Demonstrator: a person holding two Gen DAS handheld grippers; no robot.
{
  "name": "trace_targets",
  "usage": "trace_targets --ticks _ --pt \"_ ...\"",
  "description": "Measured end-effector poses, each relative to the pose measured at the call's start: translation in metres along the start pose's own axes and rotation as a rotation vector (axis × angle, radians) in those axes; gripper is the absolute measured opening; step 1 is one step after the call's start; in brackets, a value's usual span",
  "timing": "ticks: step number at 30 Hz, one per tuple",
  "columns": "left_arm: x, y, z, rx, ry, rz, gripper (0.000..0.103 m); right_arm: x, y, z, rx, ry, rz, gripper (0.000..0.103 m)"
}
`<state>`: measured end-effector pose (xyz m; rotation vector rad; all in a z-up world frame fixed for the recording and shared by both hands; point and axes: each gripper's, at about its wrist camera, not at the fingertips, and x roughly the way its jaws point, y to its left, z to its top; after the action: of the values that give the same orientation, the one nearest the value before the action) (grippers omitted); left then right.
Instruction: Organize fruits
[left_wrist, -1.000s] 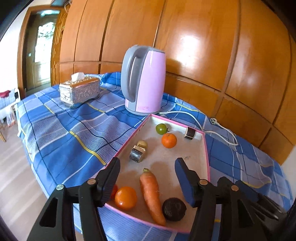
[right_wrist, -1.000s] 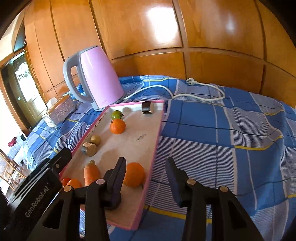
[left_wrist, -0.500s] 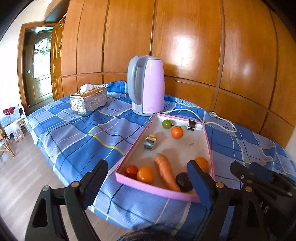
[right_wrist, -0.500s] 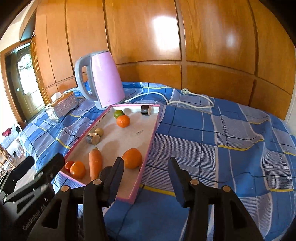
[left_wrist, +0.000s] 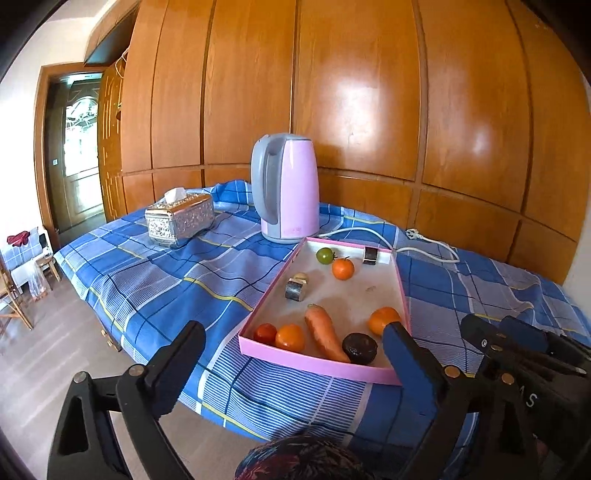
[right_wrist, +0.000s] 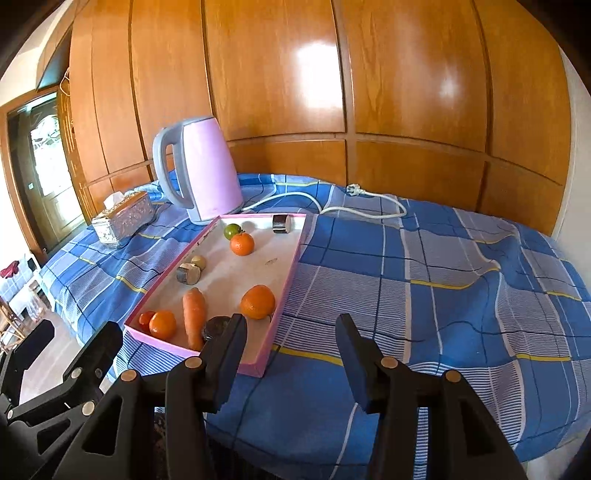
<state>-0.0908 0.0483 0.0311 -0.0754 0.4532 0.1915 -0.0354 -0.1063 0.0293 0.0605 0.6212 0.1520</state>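
1. Left tongs (left_wrist: 291, 343) spread wide and holding nothing, hovering off the near edge of the table (left_wrist: 155, 273), short of the tray (left_wrist: 317, 363).
2. Right tongs (right_wrist: 290, 338) likewise parted and empty, over the blue checked cloth (right_wrist: 443, 288) just beside the tray's (right_wrist: 284, 295) near right corner.
3. Pink tray lying lengthwise on the cloth, far end close to the kettle (left_wrist: 286, 186).
4. Along the near end, left to right: small red tomato (left_wrist: 265, 332), orange (left_wrist: 290, 337), carrot (left_wrist: 325, 332) pointing away, dark round fruit (left_wrist: 359, 348).
5. Second orange (right_wrist: 258, 301) by the right wall, near the dark fruit but apart from it.
6. Midway along the left wall: short metallic cylinder (left_wrist: 296, 289) touching a pale round fruit (left_wrist: 301, 276).
7. Far end: green tomato (left_wrist: 325, 255), third orange (left_wrist: 343, 268) just beside it, another small dark cylinder (left_wrist: 370, 255) at the back wall.
8. White cord (right_wrist: 332, 206) with plug trailing from the kettle across the cloth; silver tissue box (left_wrist: 180, 220) well to the left.
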Motion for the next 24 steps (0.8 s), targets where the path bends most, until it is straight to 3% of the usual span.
trace_targets --ticks 24 --pt "-0.014 0.002 0.004 -0.013 -0.033 0.003 0.102 -0.006 0.004 -0.007 -0.027 0.019 -0.023 0.051"
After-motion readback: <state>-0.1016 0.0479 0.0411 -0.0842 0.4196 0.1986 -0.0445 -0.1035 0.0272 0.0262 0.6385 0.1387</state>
